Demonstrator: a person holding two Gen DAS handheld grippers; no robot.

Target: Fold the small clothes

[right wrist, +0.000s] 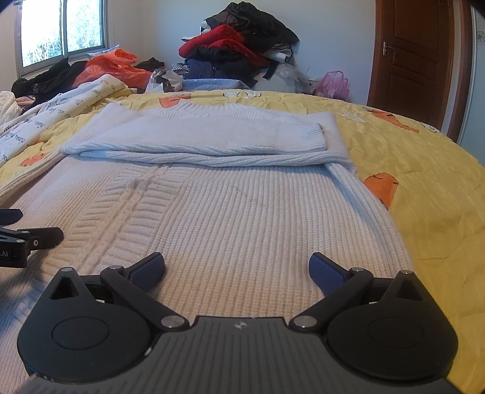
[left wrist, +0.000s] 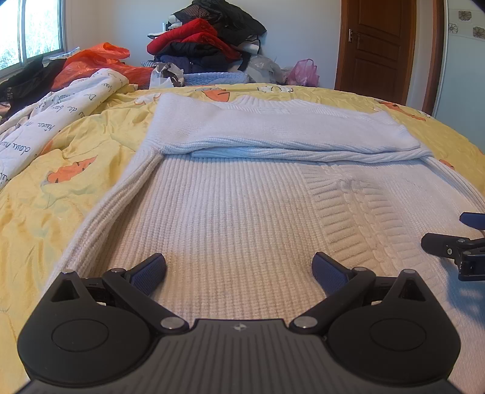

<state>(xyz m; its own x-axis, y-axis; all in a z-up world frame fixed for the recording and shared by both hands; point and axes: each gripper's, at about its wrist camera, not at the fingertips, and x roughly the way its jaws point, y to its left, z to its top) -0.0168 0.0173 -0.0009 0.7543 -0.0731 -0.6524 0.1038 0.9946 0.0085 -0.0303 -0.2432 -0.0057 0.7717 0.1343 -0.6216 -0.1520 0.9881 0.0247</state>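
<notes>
A white knit sweater (left wrist: 242, 212) lies flat on the yellow bedspread (left wrist: 75, 169), its sleeves folded across the chest as a band (left wrist: 272, 133). In the right wrist view the same sweater (right wrist: 242, 206) fills the middle, with the folded sleeves (right wrist: 212, 139) beyond. My left gripper (left wrist: 239, 269) hovers open just over the sweater's lower left part, nothing between its blue pads. My right gripper (right wrist: 236, 268) is open over the lower right part, also empty. Each gripper shows at the edge of the other's view: the right gripper (left wrist: 454, 245), the left gripper (right wrist: 27, 239).
A white printed quilt (left wrist: 45, 121) lies bunched at the left. Beyond the bed stand a pile of red and dark clothes (left wrist: 209, 39), an orange plastic bag (left wrist: 100, 60) and a pink bag (left wrist: 303, 72). A brown door (left wrist: 376, 45) is at the right, a window (left wrist: 30, 27) at the left.
</notes>
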